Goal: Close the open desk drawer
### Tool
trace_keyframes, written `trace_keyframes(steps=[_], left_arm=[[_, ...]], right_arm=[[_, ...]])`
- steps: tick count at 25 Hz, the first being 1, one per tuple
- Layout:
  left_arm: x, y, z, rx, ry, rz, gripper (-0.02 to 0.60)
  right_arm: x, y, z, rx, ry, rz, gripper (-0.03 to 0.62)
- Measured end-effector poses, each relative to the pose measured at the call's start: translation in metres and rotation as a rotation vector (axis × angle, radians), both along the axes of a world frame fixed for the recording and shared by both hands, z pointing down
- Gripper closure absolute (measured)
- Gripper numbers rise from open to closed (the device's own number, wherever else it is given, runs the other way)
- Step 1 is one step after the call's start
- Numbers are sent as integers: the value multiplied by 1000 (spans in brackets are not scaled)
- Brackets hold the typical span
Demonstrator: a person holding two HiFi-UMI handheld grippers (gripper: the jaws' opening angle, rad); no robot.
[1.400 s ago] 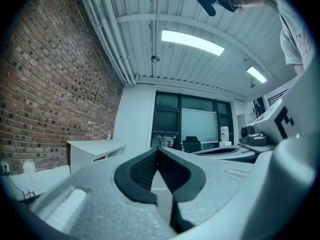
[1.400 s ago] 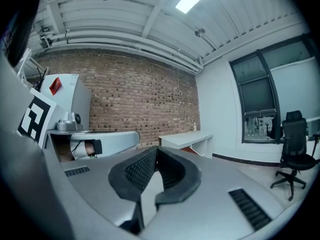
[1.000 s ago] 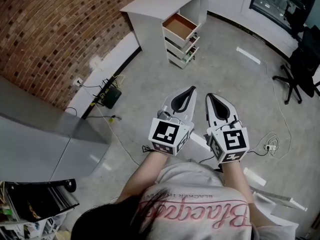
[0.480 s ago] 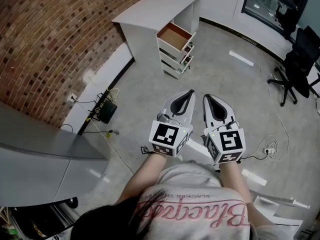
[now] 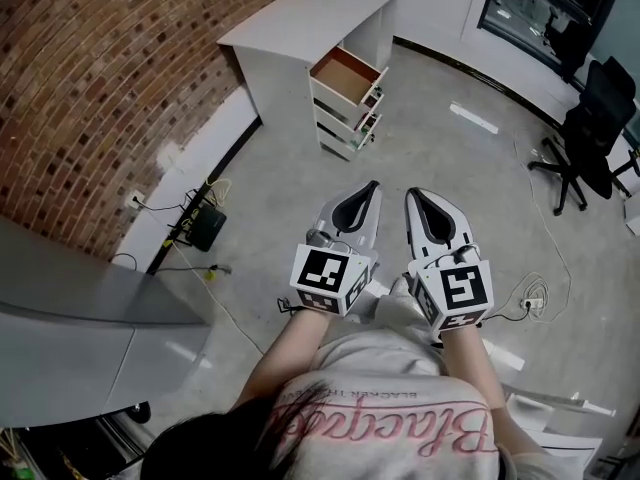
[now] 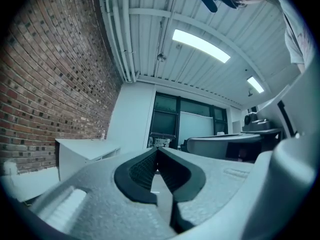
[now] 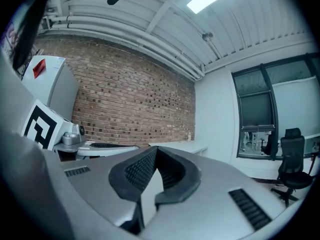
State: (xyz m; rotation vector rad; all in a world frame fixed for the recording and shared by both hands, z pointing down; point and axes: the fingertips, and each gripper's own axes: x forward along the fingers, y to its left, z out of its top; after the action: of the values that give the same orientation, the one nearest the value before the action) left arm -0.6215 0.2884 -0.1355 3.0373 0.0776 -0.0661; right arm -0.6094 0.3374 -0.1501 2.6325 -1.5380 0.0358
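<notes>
top drawer (image 5: 343, 76) of the white desk (image 5: 300, 23): pulled well out, brown inside showing, looks empty. it sits at the desk's right end, far across the floor (image 5: 450, 168) from the person. the lower drawers (image 5: 350, 120) beneath look slightly ajar too, contents too small to tell.

desk stands against the brick wall (image 5: 120, 68). a black box with cables (image 5: 200, 230) lies on the floor by the wall, between person and desk. an office chair (image 5: 590, 128) stands off to the right, well apart.

left tool (image 5: 374, 183) and right tool (image 5: 411, 192): held side by side at chest height, tips pointing toward the desk. left gripper view shows the left tool (image 6: 157, 149) with tips pressed together, nothing between. right gripper view shows the right tool (image 7: 155, 148) the same, pressed together and empty.

change over the last second: the desk and the black box have slid down and left in the head view, the chair has come further into frame. the tools have kept their pose and closure. reads as the person stepping forward, approach under way.

meaning for the task: no contact yet, drawer untouched, still well out of reach. judgement: more walking is needed first. closed tips should serve well enough to push the drawer front squarely in.
</notes>
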Motion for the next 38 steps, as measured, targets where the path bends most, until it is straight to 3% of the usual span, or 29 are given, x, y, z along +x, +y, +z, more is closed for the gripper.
trace_keyframes(steps=[11, 28, 38], left_arm=[[46, -11, 2, 35, -5, -7, 577], [173, -40, 6, 58, -42, -83, 577], [254, -45, 11, 60, -57, -146, 577]], right_arm=[[49, -11, -5, 12, 90, -92, 583], [223, -14, 7, 43, -39, -108, 583], [296, -34, 22, 17, -106, -258, 583]])
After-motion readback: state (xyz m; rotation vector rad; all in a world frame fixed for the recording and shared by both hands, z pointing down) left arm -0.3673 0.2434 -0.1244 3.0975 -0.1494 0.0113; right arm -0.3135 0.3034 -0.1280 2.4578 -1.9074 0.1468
